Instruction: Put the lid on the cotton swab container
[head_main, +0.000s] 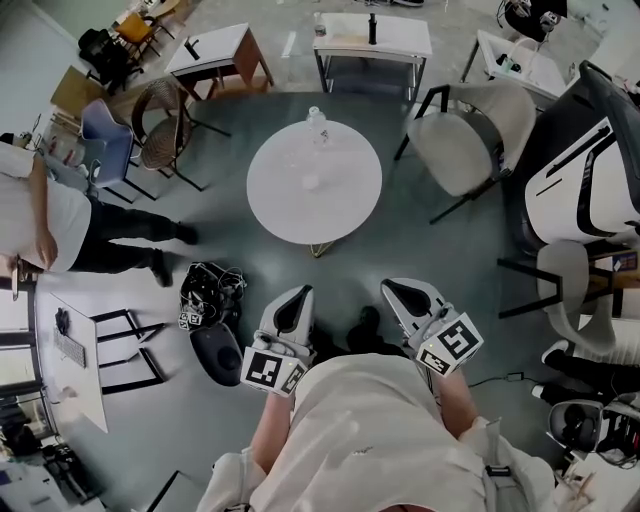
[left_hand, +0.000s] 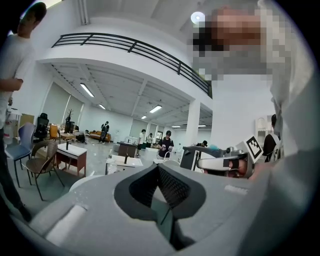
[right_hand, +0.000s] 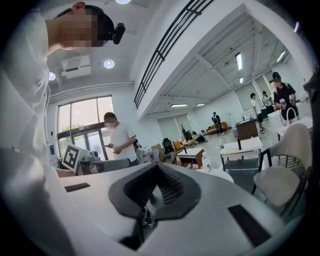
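A round white table (head_main: 345, 205) stands on the floor ahead of me. Near its far edge is a small clear container (head_main: 316, 125). A small pale round thing (head_main: 310, 182), perhaps the lid, lies near the table's middle. Both grippers are held close to my body, well short of the table. My left gripper (head_main: 293, 300) is shut and holds nothing, as the left gripper view (left_hand: 159, 167) also shows. My right gripper (head_main: 400, 292) is likewise shut and empty, pointing out over the room (right_hand: 157, 167). The container (right_hand: 206, 162) shows small beyond the right jaws.
A white chair (head_main: 470, 140) stands right of the table, a wicker chair (head_main: 160, 125) to its left. A dark bag (head_main: 210, 295) lies on the floor by my left gripper. A person (head_main: 60, 225) stands at the far left. Desks (head_main: 375, 40) line the back.
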